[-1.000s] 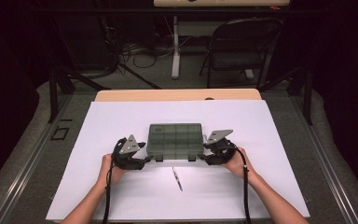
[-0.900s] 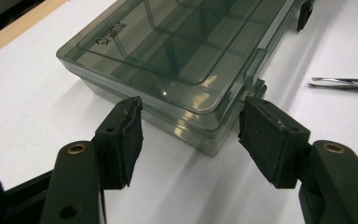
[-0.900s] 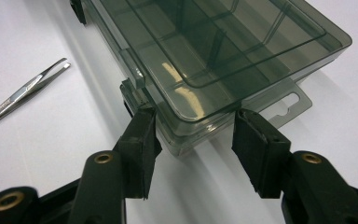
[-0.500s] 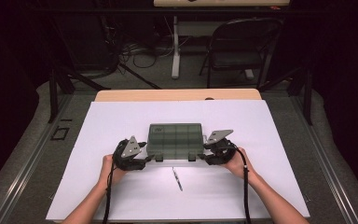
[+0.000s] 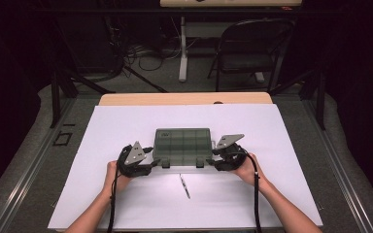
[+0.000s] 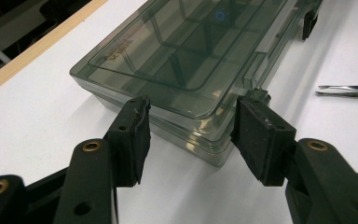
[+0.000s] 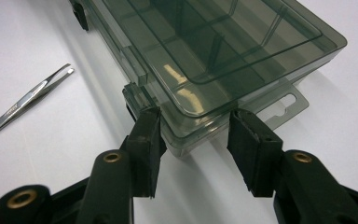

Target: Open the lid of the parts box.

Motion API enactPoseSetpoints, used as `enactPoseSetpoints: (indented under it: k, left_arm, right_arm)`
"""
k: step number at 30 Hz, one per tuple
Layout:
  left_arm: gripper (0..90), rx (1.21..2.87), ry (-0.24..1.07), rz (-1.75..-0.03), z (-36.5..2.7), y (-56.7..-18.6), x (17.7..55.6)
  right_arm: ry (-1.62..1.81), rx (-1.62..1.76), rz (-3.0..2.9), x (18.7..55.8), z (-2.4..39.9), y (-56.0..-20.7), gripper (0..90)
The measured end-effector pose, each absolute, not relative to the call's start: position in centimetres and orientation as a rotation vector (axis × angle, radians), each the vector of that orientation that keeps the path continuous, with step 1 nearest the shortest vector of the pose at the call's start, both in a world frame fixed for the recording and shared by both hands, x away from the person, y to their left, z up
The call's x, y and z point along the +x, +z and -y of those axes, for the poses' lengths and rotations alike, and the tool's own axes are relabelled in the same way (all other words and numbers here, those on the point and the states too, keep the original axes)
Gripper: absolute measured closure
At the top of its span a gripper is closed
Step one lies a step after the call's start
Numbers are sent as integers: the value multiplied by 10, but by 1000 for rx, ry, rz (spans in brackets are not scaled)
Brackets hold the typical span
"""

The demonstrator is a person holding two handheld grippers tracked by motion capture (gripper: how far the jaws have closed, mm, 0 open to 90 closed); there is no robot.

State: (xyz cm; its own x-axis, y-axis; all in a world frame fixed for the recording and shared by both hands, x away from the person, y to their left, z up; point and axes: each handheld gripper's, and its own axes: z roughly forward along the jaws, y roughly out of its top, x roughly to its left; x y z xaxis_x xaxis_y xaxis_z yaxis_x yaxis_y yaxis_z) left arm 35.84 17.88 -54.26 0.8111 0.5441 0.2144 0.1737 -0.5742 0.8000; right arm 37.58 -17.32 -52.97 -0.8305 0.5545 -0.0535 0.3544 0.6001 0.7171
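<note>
A smoky see-through compartment box point(image 5: 182, 144) lies shut on the white sheet, two dark latches on its near edge. My left gripper point(image 5: 156, 162) is at its near left corner and my right gripper point(image 5: 212, 161) at its near right corner. In the left gripper view the box point(image 6: 177, 60) has its corner between the left gripper's point(image 6: 196, 130) pads, which have just been closing. White sheet shows between pads and walls. In the right gripper view the right gripper point(image 7: 193, 135) straddles the box's point(image 7: 223, 42) other corner the same way, also just closing.
Steel tweezers point(image 5: 185, 186) lie on the white sheet point(image 5: 281, 145) just nearer than the box, between the two hands. The table's wooden far edge point(image 5: 184, 98) shows beyond the sheet. A folding chair point(image 5: 252, 48) and floor cables stand behind the table.
</note>
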Motion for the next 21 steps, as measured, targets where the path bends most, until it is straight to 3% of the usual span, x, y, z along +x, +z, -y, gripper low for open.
enactPoseSetpoints:
  k: [8,9,14,21]
  left_arm:
    - [471,2138,608,-510,-178,-542,356]
    - [472,2136,611,-506,-178,-542,355]
    - [485,2105,631,-506,-178,-541,354]
    - [495,2090,659,-496,-178,-541,353]
  right_arm:
    - [1092,742,-2534,376,174,-530,549]
    - [1083,748,-2527,376,174,-529,474]
    - [1080,746,-2495,376,176,-527,436]
    - [1098,686,-2418,370,174,-524,445]
